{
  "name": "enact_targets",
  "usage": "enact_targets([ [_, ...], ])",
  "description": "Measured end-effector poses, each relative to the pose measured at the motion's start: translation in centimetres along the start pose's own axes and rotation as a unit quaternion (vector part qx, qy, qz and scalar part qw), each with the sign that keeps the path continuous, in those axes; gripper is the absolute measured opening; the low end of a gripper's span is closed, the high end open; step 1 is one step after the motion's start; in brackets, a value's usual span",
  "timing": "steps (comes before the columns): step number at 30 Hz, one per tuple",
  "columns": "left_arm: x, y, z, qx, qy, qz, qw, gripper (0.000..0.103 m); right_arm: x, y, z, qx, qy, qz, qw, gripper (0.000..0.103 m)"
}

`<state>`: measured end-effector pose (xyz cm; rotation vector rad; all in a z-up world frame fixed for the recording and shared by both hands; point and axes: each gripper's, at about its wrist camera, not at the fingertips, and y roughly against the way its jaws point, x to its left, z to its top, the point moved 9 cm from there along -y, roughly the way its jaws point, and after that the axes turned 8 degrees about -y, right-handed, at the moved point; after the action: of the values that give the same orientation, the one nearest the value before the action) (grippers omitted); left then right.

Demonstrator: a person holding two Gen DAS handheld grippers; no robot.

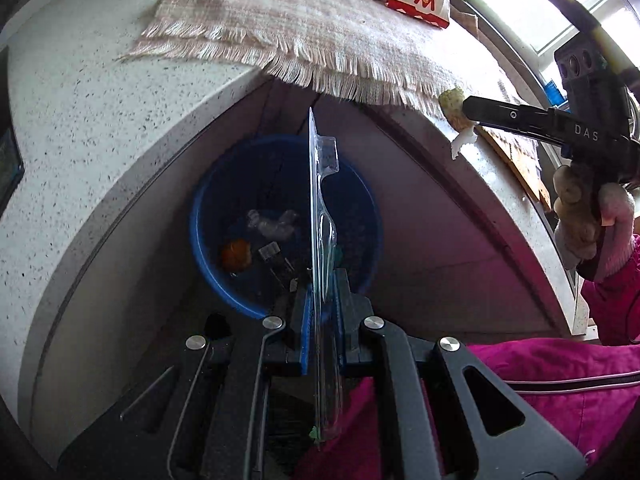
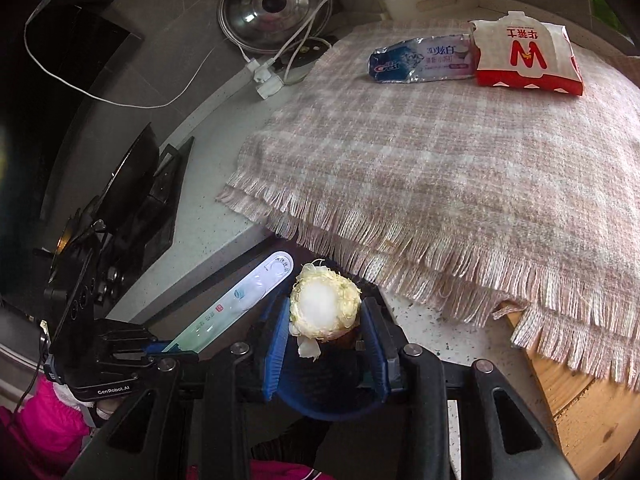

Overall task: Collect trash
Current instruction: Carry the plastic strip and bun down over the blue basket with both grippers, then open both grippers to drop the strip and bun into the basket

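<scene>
The left claw [image 1: 322,292], clamped on a plastic package [image 1: 323,208] held edge-on, hangs right above the blue bucket [image 1: 208,216]; the right claw [image 2: 326,320], gripping a cabbage stump [image 2: 325,306], is beside it, nearer the table [image 1: 80,120]

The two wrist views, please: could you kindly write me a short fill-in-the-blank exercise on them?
1. The left gripper holds a clear plastic package above a ____ bucket.
2. The right gripper is shut on a cabbage ____.
3. The toothpaste tube and paper bag lie on a fringed ____.

Missing: blue; stump; cloth

"DAS" on right tongs [image 1: 466,107]; "GenRobot.AI" on left tongs [image 2: 172,350].
</scene>
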<state>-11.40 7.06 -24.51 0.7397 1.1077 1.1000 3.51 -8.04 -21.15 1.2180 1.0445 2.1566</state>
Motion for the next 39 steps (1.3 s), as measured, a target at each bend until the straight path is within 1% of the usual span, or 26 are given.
enact_targets([
  [5, 0.9, -1.9, -1.0, 0.021, 0.021, 0.003, 0.9996, 0.007, 0.5, -1.6, -1.4, 0.018, 0.014, -0.012, 1.0, 0.037],
  [11, 1.7, -4.8, -1.9, 0.049, 0.037, 0.016, 0.998, 0.007, 0.5, -3.6, -3.0, 0.043, 0.019, -0.026, 0.999, 0.037],
  [19, 1.7, -7.8, -2.2, 0.074, 0.039, 0.035, 0.9959, 0.007, 0.7, -6.1, -5.1, 0.076, 0.048, -0.049, 0.995, 0.037],
  [29, 1.7, -10.0, -2.5, 0.09, 0.037, 0.049, 0.994, 0.007, 1.0, -8.5, -6.5, 0.103, 0.068, -0.064, 0.99, 0.037],
  [39, 2.2, -10.5, -2.8, 0.093, 0.044, 0.054, 0.9932, 0.007, 0.7, -10.1, -7.4, 0.122, 0.084, -0.076, 0.986, 0.038],
])
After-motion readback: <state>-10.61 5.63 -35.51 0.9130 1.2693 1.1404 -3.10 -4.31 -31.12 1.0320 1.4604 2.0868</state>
